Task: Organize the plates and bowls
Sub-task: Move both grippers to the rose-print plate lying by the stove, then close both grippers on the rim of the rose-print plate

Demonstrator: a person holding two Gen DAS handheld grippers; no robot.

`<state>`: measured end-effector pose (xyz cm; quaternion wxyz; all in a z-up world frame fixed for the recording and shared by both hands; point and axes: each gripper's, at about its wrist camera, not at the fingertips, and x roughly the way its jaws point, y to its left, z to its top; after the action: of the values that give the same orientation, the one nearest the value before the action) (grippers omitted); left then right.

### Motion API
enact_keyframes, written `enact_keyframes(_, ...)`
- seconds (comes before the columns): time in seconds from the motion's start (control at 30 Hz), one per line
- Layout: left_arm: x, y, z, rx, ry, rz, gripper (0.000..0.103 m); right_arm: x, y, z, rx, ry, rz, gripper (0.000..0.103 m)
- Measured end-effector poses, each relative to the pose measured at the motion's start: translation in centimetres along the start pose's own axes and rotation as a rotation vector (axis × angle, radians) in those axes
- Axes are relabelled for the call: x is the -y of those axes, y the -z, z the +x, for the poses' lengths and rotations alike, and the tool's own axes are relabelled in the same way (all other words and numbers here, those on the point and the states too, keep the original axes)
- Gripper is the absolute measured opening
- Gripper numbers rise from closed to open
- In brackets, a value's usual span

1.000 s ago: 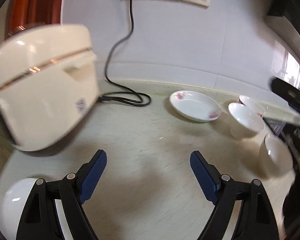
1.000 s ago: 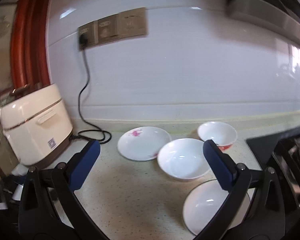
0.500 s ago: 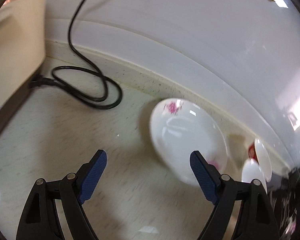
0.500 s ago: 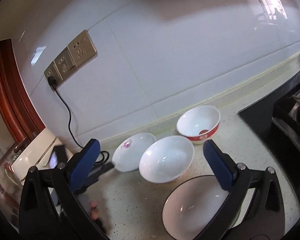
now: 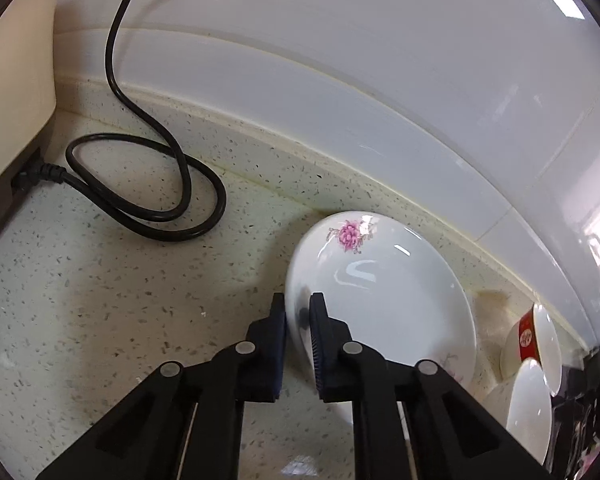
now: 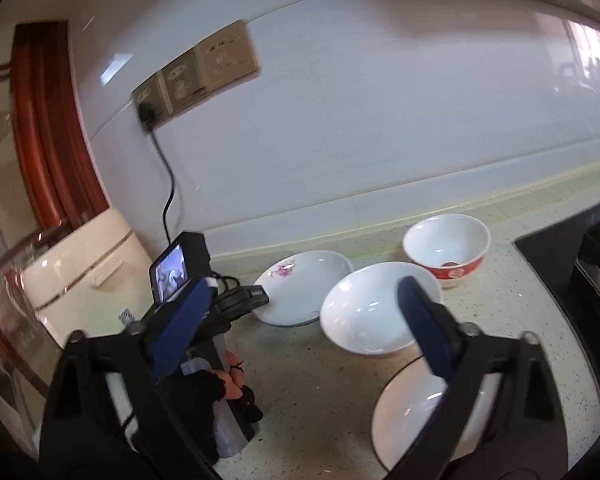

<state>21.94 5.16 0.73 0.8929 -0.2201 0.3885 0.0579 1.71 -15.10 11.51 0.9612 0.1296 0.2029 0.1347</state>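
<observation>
Left gripper [image 5: 298, 314] was clamped on the near rim of the flowered plate [image 5: 380, 280], one jaw under the lip, the other over it. Its jaws had just closed, with the rim between them. An edge grip made sense: a shallow plate flat on the counter [image 5: 100, 300] offers nothing else to pinch. The plate lay directly ahead of that tool, its pink flower at the far side, close to the backsplash.

Right gripper [image 6: 304, 312] held nothing; its jaws had narrowed a little but stood wide, with nothing between the pads. Just below and ahead of its right finger [image 6: 424, 320] lay a plain white plate [image 6: 412, 412], and just beyond the fingertips a wide white bowl [image 6: 364, 312]. Probably it was waiting its turn on one of these.

Left of the right tool, a gloved hand [image 6: 220, 384] gripped the other tool's handle.

Farther out, a red-banded bowl [image 6: 448, 248] stood behind the white one, nearer the hob edge. Left of the left tool, a black power cord [image 5: 148, 184] looped on the counter and ran to a cream rice cooker [image 6: 88, 276]. Dishes were spread singly, so stacking looked barely begun.
</observation>
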Motion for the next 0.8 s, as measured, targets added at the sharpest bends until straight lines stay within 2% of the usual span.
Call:
enact_keyframes(0.07,-0.8,0.4,-0.9,-0.003,-0.013,0.011,0.012,-0.4,0.4,0.6,-0.027,-0.021,-0.021,0.066)
enact_keyframes(0.17,-2.6,1.2,-2.5,-0.016,-0.008,-0.004,0.012,-0.3,1.0,1.3,-0.068,-0.064,-0.004,0.047)
enact_keyframes(0.4,-7.2,5.0,-8.1,-0.055,-0.015,0.023,0.012,-0.9,2.0,2.3,-0.126,-0.132,0.006,0.044)
enact_keyframes(0.53,-9.0,6.7,-10.7,-0.058,0.001,0.018,0.012,-2.5,3.3,3.3,-0.192,-0.148,-0.033,0.044)
enact_keyframes(0.57,-9.4,6.9,-11.1,-0.046,-0.006,0.008,0.015,-2.9,3.6,3.5,-0.207,-0.153,-0.043,0.044)
enact_keyframes(0.63,-9.5,7.1,-11.8,-0.03,-0.038,-0.02,0.028,-3.9,4.3,4.0,-0.233,-0.146,-0.072,0.044)
enact_keyframes(0.7,-9.8,6.6,-12.3,-0.004,-0.043,-0.04,0.055,-4.7,5.1,4.6,-0.259,-0.127,-0.11,0.044)
enact_keyframes(0.8,-9.9,6.2,-13.2,0.039,-0.053,-0.054,0.059,-5.6,6.3,5.7,-0.306,-0.07,-0.156,0.044)
